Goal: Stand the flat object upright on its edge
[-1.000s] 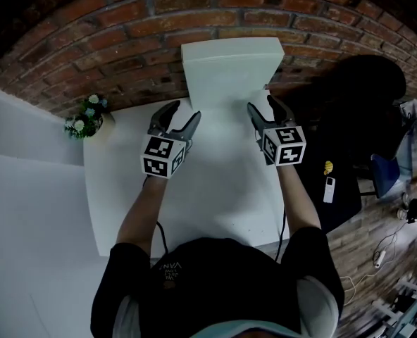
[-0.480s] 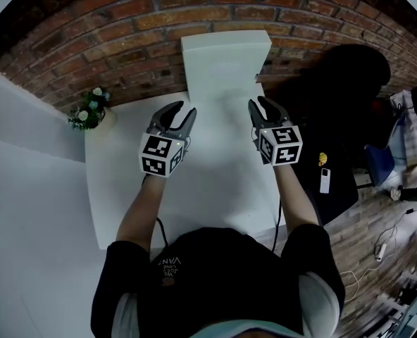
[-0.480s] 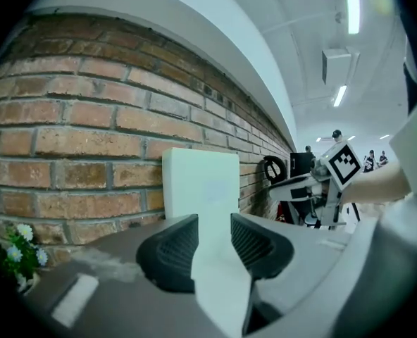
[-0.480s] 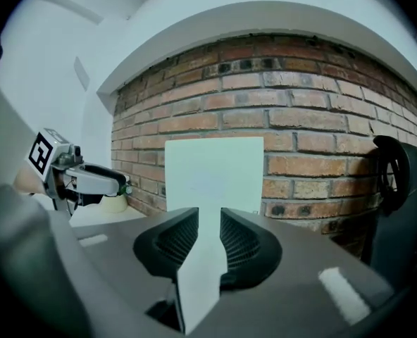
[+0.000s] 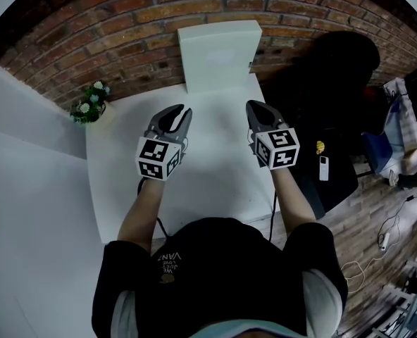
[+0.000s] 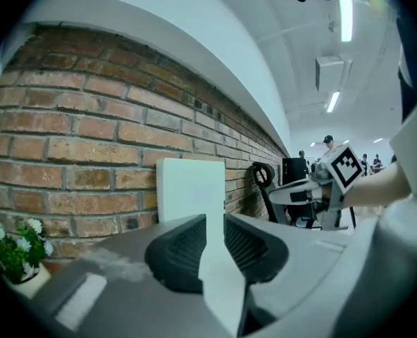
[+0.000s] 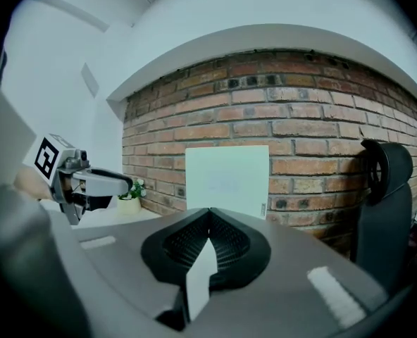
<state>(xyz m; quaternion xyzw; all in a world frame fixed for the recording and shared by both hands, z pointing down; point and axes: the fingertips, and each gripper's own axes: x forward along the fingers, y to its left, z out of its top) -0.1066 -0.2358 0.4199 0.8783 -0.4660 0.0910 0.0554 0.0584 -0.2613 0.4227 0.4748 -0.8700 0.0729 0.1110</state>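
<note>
1. Two grippers are held side by side over the white table [image 5: 215,189], set apart from each other and pointed toward the brick wall [image 5: 124,27].
2. On the left gripper [image 5: 181,111], the jaws are drawn close, with a narrow gap left between the tips. They have just been closing. Nothing is held between them, and only bare table is seen through the gap.
3. On the right gripper [image 5: 255,106], the jaws are brought fully together, with the tips meeting. They too have just been closing, and nothing is caught between them.
4. A flat white panel [image 5: 219,55] is stood upright on its lower edge at the far end of the table, with its back set against the wall.
5. The panel is touched by neither gripper, and open table is seen between both grippers and the panel.
6. In each gripper view the panel is seen face on, ahead of the jaws.
7. A small flowering plant [image 5: 89,105] is placed at the table's far left corner, near the wall. It is left of the panel and well apart from it.
8. A dark chair [image 5: 335,76] is seen off the table's right side, near the panel's right edge.
9. The grippers are carried on bare forearms reaching out from black sleeves at the bottom of the head view.
</note>
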